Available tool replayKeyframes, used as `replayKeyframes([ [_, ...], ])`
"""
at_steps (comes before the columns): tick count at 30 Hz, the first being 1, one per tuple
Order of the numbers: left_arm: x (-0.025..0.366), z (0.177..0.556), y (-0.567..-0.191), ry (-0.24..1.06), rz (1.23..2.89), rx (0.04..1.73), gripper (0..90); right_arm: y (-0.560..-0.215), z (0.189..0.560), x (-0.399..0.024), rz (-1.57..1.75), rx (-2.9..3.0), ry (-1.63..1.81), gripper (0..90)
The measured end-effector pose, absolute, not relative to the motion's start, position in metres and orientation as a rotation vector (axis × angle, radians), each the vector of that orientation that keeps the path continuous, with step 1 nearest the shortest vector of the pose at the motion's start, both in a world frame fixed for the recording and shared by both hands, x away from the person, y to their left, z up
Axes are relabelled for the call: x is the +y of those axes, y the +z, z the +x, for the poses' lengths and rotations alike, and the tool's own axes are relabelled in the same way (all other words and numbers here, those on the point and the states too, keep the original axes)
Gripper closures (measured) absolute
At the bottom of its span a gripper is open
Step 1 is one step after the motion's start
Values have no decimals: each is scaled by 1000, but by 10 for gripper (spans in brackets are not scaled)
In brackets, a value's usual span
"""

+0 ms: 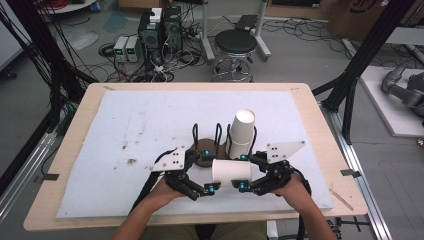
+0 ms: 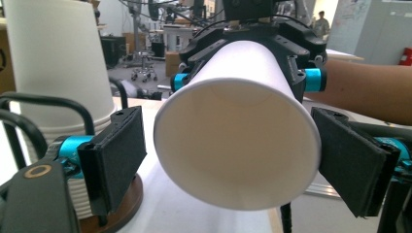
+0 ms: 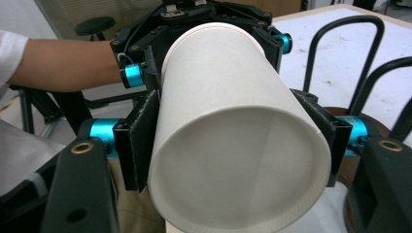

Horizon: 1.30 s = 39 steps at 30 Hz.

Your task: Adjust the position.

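One loose paper cup [image 1: 231, 171], one cup stack [image 1: 241, 132] in its wire holder [image 1: 207, 150].
My right fingers [image 3: 141, 141] clamp the lying cup; my left fingers [image 2: 119, 153] stand released, flanking its mouth.

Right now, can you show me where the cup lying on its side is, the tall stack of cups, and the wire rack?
sideways cup [image 1: 231, 171], high view, middle of its side wall.
cup stack [image 1: 241, 129], high view, side of the top cup.
wire rack [image 1: 218, 131], high view, its middle black loop.
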<state>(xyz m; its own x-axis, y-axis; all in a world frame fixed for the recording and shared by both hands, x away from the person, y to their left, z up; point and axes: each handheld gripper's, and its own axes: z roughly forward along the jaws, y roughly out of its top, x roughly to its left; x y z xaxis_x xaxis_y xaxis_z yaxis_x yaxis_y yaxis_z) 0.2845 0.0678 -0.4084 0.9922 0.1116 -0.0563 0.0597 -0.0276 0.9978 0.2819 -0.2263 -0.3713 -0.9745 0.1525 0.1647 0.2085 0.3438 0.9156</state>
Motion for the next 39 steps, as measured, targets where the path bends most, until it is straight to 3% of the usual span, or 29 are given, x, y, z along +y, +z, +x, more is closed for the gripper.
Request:
replayKeyframes([
  [8,63,283,-407,15,1600,115,154,-374,283,-226,-332,-2479,-1752,323],
  [23,62,282,-404,45,1634,74,240,-379,284,-228,-331,-2471,-1716,328],
  [25,62,281,-402,49,1642,74,241,-378,284,-227,-330,-2479,-1719,319],
  [28,62,281,-399,61,1667,74,244,-375,282,-228,-364,-2496,-1736,209],
  [39,64,284,-376,114,1827,57,254,-362,275,-234,-381,-2656,-1711,209],
])
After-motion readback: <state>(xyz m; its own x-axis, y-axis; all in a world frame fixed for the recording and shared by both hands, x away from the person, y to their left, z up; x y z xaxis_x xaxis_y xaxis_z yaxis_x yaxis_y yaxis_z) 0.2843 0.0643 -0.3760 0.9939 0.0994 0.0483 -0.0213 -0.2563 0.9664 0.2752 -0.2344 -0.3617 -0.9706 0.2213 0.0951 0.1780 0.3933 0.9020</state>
